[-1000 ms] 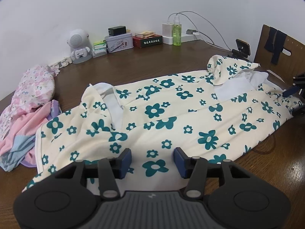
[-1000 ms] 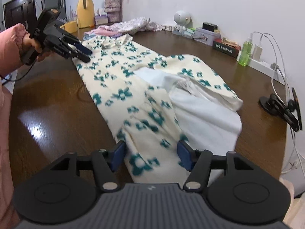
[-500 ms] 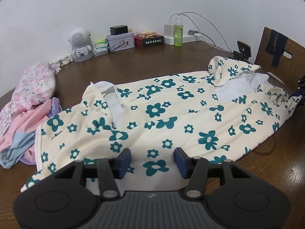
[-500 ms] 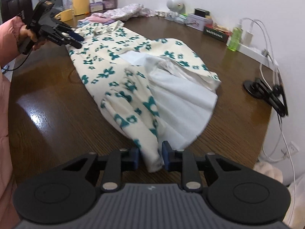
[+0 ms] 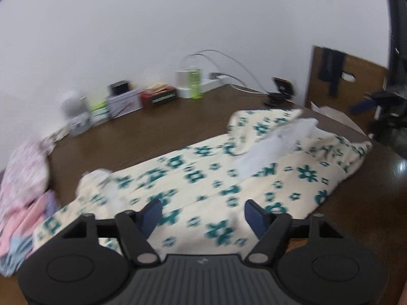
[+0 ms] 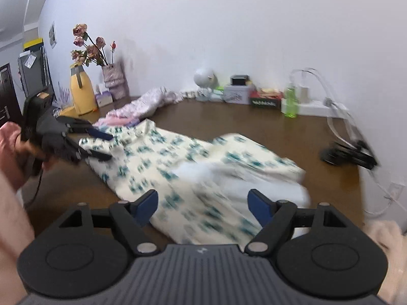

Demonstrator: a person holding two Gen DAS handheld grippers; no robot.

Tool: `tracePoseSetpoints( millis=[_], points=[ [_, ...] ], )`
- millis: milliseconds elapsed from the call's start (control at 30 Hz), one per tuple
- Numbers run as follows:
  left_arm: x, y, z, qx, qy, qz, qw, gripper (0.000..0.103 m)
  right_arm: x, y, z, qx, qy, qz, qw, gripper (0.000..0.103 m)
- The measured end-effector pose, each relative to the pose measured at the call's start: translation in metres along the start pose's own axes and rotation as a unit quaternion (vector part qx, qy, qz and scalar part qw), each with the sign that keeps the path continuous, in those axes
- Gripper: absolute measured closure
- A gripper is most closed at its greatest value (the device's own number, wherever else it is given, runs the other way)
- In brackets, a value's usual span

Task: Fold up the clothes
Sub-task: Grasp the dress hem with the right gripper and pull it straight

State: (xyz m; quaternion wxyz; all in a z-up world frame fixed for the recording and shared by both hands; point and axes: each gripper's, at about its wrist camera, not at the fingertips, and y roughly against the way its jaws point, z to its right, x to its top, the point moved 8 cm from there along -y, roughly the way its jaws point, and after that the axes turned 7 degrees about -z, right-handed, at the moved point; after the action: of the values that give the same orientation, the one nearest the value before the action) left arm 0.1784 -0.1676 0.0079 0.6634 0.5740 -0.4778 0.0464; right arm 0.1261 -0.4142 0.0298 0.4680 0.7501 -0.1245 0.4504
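Garment (image 5: 203, 178) print blurred (both views), pile (image 5: 20, 185) cropped.

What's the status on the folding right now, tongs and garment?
Left tongs open, empty. Right tongs just opened, nothing between them. Floral garment lies partly folded on the table. Spare clothes pile sits beside it.

Dark wooden table (image 5: 157, 132) bears floral garment (image 5: 203, 178).

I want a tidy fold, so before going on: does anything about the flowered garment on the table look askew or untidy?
Yes. The cream garment with teal flowers lies unevenly on the brown wooden table: at its near end the fabric is turned back, baring the white lining, and the end beside the left gripper is rumpled. Both grippers are open, holding nothing.
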Motion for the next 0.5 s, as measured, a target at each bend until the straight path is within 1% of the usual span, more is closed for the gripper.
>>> tracePoseSetpoints(
  millis=[33,67,100,200,267,367,433,500],
  points=[
    [0.001,-0.006,0.006,-0.005,-0.008,-0.007,0.9999,0.068,0.006,-0.017,-0.015,0.011,-0.002,-0.002,1.0,0.06],
    [0.001,-0.013,0.01,-0.01,-0.016,-0.016,0.9997,0.074,0.011,-0.039,-0.032,0.023,-0.005,-0.012,1.0,0.066],
    [0.0,-0.018,0.015,-0.013,-0.027,-0.022,0.9993,0.078,0.017,-0.06,-0.042,0.031,-0.003,-0.026,0.999,0.076],
    [-0.005,-0.025,0.029,-0.02,-0.059,-0.026,0.9977,0.078,0.032,-0.119,-0.065,0.038,0.028,-0.068,0.997,0.08],
    [-0.009,-0.027,0.038,-0.029,-0.077,-0.024,0.9963,0.078,0.036,-0.145,-0.073,0.033,0.039,-0.09,0.995,0.082],
    [-0.015,-0.03,0.048,-0.036,-0.104,-0.028,0.9935,0.079,0.036,-0.171,-0.073,0.015,0.042,-0.122,0.992,0.085],
    [-0.018,-0.032,0.048,-0.039,-0.108,-0.026,0.993,0.079,0.038,-0.179,-0.068,-0.002,0.044,-0.121,0.992,0.093],
    [-0.019,-0.033,0.046,-0.046,-0.104,-0.025,0.9932,0.081,0.04,-0.182,-0.061,-0.032,0.042,-0.116,0.992,0.094]
  ],
)
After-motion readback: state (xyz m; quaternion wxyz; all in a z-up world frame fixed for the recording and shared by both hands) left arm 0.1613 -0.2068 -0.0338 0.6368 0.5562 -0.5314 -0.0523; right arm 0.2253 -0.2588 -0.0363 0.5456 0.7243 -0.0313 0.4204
